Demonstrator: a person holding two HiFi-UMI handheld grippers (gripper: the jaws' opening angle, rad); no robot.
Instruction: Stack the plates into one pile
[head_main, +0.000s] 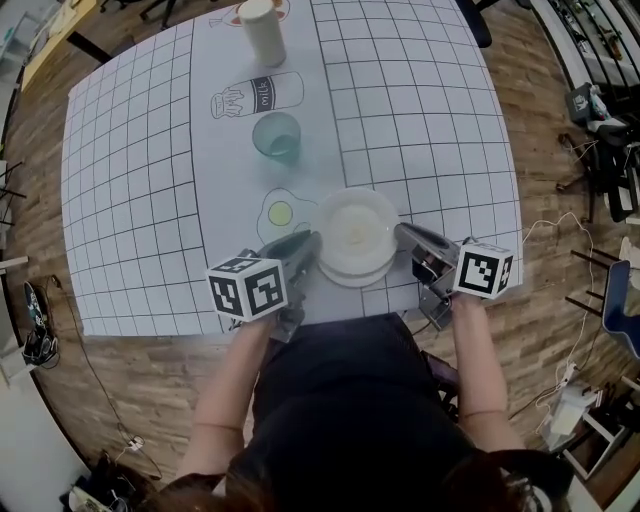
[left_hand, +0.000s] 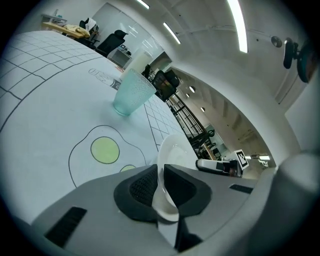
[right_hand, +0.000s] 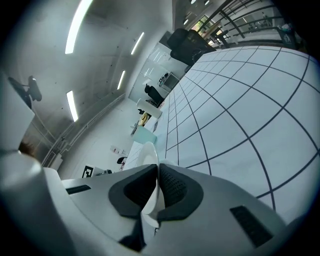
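A white plate (head_main: 355, 230) hangs low over the table's near edge, held by its rim from both sides. My left gripper (head_main: 308, 246) is shut on its left rim, which runs edge-on between the dark pads in the left gripper view (left_hand: 161, 172). My right gripper (head_main: 404, 236) is shut on the right rim, a thin white edge (right_hand: 149, 156) between the pads in the right gripper view (right_hand: 156, 186). A second white rim (head_main: 356, 277) shows just beneath the plate's near side. I cannot tell whether the two touch.
A teal glass (head_main: 277, 136) stands beyond the plate, near a printed fried egg (head_main: 281, 212). A tall beige cup (head_main: 262, 30) stands at the far edge by a printed milk bottle (head_main: 257, 95). The gridded table cover (head_main: 130, 180) ends just before the person's body.
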